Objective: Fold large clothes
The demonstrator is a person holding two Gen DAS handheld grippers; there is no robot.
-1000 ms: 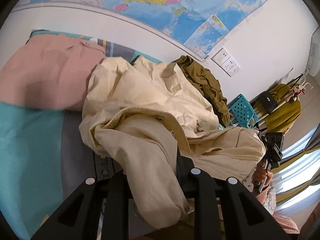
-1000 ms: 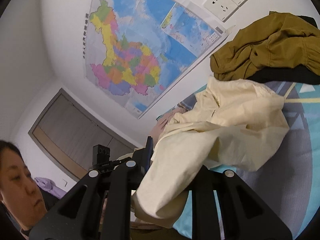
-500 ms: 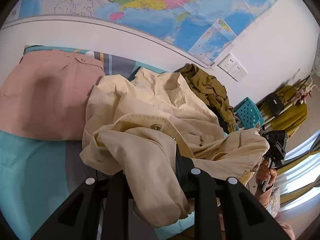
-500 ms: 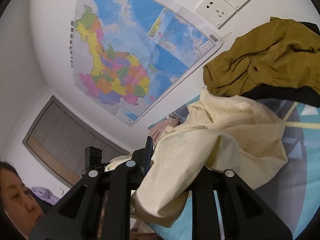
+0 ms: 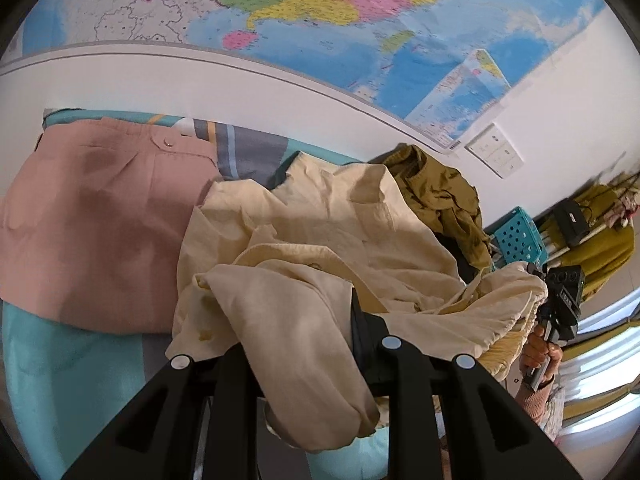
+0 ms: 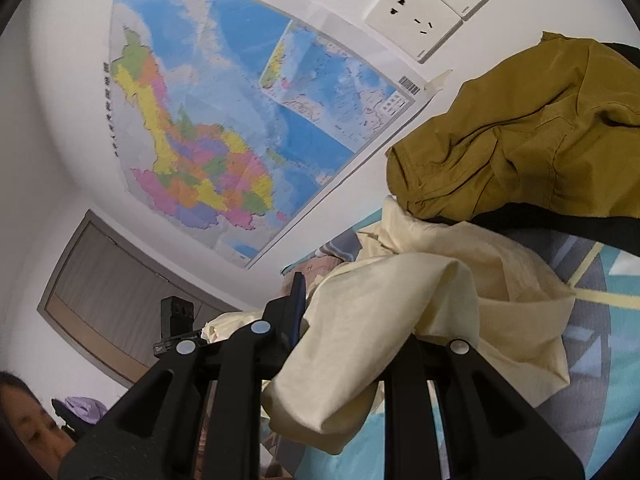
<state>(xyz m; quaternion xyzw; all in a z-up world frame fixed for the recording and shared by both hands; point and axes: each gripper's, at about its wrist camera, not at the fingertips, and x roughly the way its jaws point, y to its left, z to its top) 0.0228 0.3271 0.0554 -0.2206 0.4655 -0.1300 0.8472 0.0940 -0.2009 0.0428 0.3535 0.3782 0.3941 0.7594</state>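
Each claw is clamped on an end of the cream garment [image 5: 320,240], the left claw [image 5: 304,344] and right claw [image 6: 344,340] holding it bunched lengthwise between them, its bulk sagging ahead onto the bed [image 5: 60,360] toward the wall.

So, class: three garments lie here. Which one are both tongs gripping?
The cream shirt: bunched in both tongs, unlike the flat pink garment and olive heap.
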